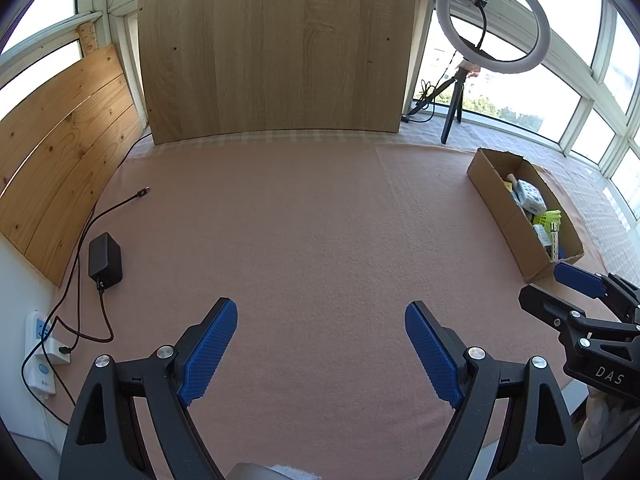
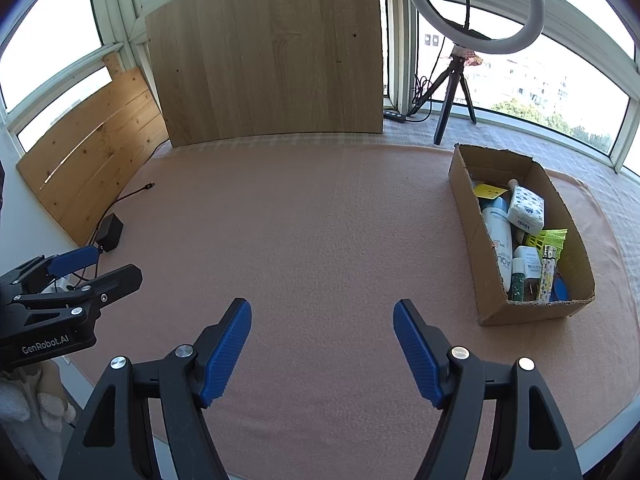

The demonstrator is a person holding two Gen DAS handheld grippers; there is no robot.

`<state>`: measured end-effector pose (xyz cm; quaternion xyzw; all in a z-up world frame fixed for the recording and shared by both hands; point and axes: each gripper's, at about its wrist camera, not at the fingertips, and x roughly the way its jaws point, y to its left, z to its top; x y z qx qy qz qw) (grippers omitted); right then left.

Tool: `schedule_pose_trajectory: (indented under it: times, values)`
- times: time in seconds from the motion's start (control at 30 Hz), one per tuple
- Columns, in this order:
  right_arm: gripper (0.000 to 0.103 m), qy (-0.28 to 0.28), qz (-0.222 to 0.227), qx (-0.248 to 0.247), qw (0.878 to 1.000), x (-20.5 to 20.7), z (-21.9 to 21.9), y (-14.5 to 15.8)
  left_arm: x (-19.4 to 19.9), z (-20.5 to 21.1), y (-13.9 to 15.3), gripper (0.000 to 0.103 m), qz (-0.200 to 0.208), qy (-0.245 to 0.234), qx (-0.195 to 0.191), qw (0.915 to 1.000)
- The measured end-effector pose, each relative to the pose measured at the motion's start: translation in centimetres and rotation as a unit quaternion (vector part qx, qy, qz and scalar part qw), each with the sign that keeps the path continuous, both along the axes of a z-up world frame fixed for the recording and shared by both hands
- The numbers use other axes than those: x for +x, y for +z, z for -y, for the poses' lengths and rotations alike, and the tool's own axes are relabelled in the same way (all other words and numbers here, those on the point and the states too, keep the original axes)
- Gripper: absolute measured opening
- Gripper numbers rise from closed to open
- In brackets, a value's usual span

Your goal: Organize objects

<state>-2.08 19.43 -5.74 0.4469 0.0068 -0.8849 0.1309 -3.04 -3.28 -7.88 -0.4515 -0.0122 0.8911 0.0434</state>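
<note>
- While both grippers hung over the bare pink cloth (image 2: 312,216) on the worktop, nothing lay between either pair of fingers.
- Left gripper (image 1: 320,354): fingers spread wide, empty, angled down at the cloth.
- Right gripper (image 2: 322,350): fingers also spread, a little narrower, empty.
- Every object to organize sat in the box (image 2: 464,216) at the right: a white spray bottle (image 2: 498,236), a tissue pack (image 2: 526,208), a yellow shuttlecock (image 2: 550,240) and smaller bottles, packed close and partly overlapping.
- By my reading, the task looked finished or not yet begun; the frames could not settle which.
- Risk 1: the items lay crowded, so fingers reaching in could catch 2 at once or nudge a neighbour out.
- Risk 2: the box wall was thin cardboard with a torn rim; a finger pushing on it could slide or tip the box, which sat near the cloth's right edge.
- Risk 3: the black adapter (image 1: 105,260) and its cable (image 1: 120,204) lay loose at the left, and a low sweep by the left gripper could snag them.
- Risk 4: the ring light (image 2: 474,4) stood on a tripod just behind the box, so a high reach could knock it.
</note>
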Motion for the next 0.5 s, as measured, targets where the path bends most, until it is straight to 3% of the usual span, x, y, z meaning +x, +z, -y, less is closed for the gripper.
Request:
schedule_pose_trajectory:
  times: [0.5]
  values:
    - [0.070, 0.001, 0.000, 0.000, 1.000, -0.03, -0.12, 0.02, 0.39, -0.32, 0.07, 0.088, 0.000, 0.002, 0.000, 1.0000]
